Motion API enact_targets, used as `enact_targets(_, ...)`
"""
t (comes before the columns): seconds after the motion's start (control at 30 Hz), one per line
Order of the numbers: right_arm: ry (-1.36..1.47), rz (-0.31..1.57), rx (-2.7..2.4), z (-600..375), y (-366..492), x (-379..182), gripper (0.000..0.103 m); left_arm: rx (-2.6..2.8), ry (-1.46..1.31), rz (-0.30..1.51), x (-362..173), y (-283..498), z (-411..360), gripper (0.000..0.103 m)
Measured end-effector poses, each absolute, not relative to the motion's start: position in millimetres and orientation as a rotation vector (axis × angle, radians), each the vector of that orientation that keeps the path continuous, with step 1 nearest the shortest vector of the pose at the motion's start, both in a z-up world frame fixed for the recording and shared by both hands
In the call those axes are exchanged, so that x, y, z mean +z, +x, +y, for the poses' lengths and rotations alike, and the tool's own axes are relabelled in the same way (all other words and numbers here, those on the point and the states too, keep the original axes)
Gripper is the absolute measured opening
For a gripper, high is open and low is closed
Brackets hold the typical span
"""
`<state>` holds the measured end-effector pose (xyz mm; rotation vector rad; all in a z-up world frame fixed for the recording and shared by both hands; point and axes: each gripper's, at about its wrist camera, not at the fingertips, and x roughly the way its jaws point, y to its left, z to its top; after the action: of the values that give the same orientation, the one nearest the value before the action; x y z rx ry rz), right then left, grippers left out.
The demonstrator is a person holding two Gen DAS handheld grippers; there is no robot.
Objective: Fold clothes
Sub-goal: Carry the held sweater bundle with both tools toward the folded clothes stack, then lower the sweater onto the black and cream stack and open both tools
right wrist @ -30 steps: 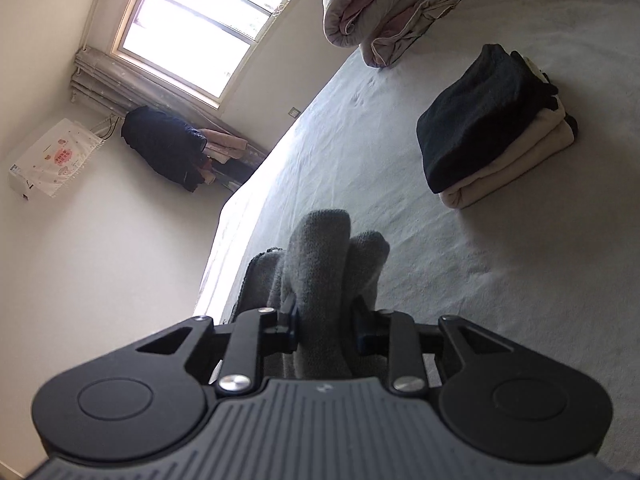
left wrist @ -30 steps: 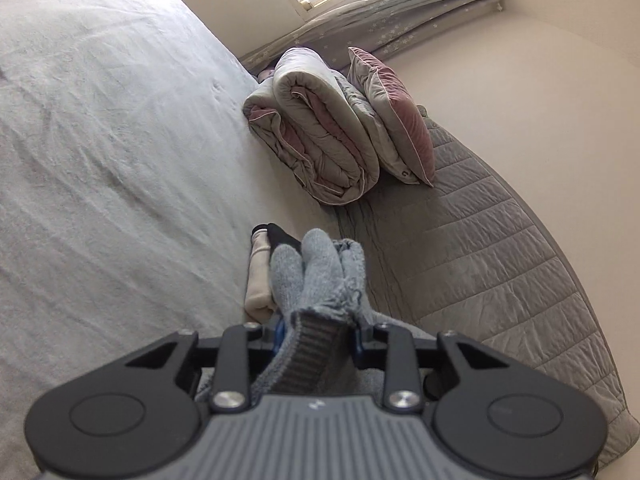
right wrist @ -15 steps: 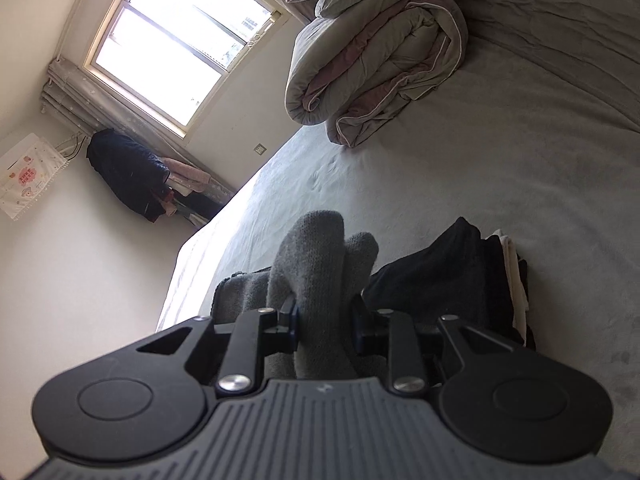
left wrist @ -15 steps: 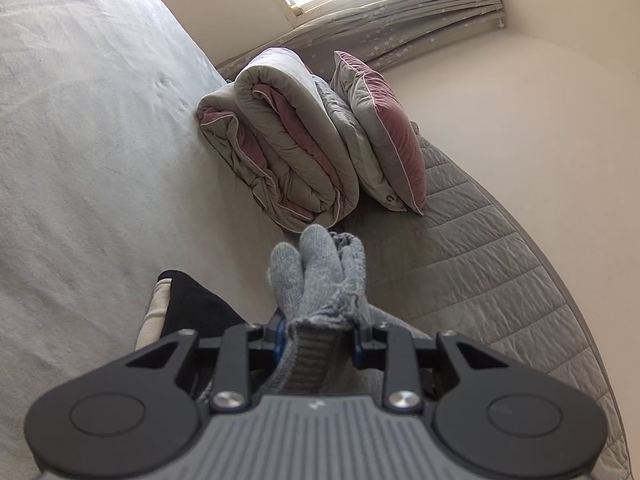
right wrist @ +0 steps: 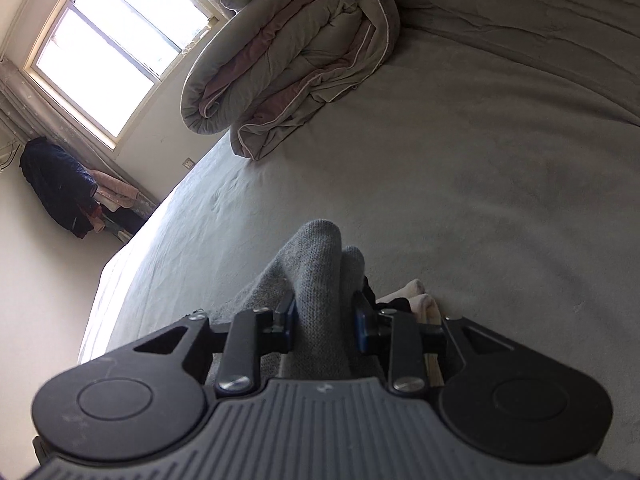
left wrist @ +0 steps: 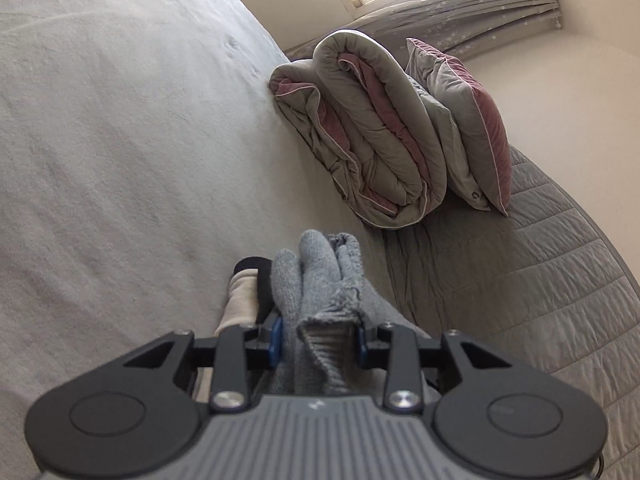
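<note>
Item: grey knit garment [left wrist: 316, 280], held between my two claws above the bed [left wrist: 120, 140].

Handling: soft, limp, thick knit; I judge it light but bulky, prone to sag and slide out of its folds between the two holds. Best taken where several layers bunch, as now, near the ribbed hem that shows in the left view.

Appearance: pale grey, fine-ribbed, one frayed edge; doubled layers rise in rounded humps past the pads.

Left claw [left wrist: 320, 344]: clamped on a bunched fold. Right claw [right wrist: 326, 322]: clamped on another fold of the same knit [right wrist: 320, 264].

Position: just over a stack of folded clothes [left wrist: 244, 296], cream and black, lying on the bed below both claws.

Nearby: rolled duvet [left wrist: 360, 128], pillow [left wrist: 472, 120], window [right wrist: 108, 52].
</note>
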<state>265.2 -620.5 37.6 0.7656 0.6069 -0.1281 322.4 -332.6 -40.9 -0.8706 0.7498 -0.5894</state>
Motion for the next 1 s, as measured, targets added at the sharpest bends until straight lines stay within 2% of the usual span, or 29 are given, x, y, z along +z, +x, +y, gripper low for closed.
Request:
enact_targets(0.03, 0.754, 0.590, -0.146, -618, 264, 33, 0.052, -0.586, -0.860, 0.743, -45, 322, -332, 0.039)
enact_targets(0.07, 0.747, 0.577, -0.153, -617, 262, 34, 0.054, -0.591, -0.839, 0.736, -42, 322, -329, 0.040)
enact_targets(0.13, 0.706, 0.565, -0.153, -614, 258, 41, 0.054, -0.593, -0.796, 0.712, -32, 322, -324, 0.044)
enact_targets(0.3, 0.497, 0.439, -0.198, -598, 247, 78, 0.054, -0.530, -0.753, 0.569, 1, 317, -306, 0.047)
enact_targets(0.37, 0.430, 0.392, -0.189, -589, 246, 89, 0.046, -0.532, -0.716, 0.527, 12, 317, -308, 0.047)
enact_targets(0.4, 0.398, 0.385, -0.184, -584, 247, 89, 0.034, -0.546, -0.685, 0.515, 16, 317, -313, 0.047)
enact_targets(0.43, 0.374, 0.391, -0.190, -582, 249, 85, 0.028, -0.563, -0.653, 0.503, 20, 317, -318, 0.044)
enact_targets(0.5, 0.327, 0.404, -0.201, -576, 254, 77, 0.024, -0.600, -0.570, 0.480, 24, 315, -333, 0.037)
enact_targets(0.57, 0.279, 0.417, -0.213, -571, 259, 69, 0.022, -0.621, -0.495, 0.493, 21, 317, -347, 0.034)
enact_targets(0.6, 0.255, 0.424, -0.219, -568, 261, 65, 0.020, -0.614, -0.476, 0.514, 16, 319, -352, 0.028)
enact_targets(0.7, 0.230, 0.478, -0.273, -568, 262, 39, 0.010, -0.578, -0.434, 0.566, -3, 325, -362, 0.023)
enact_targets(0.9, 0.309, 0.452, -0.315, -573, 253, 33, 0.009, -0.541, -0.386, 0.574, 0, 324, -361, 0.023)
enact_targets(1.0, 0.306, 0.445, -0.315, -568, 247, 49, 0.024, -0.538, -0.370, 0.585, 13, 320, -355, 0.026)
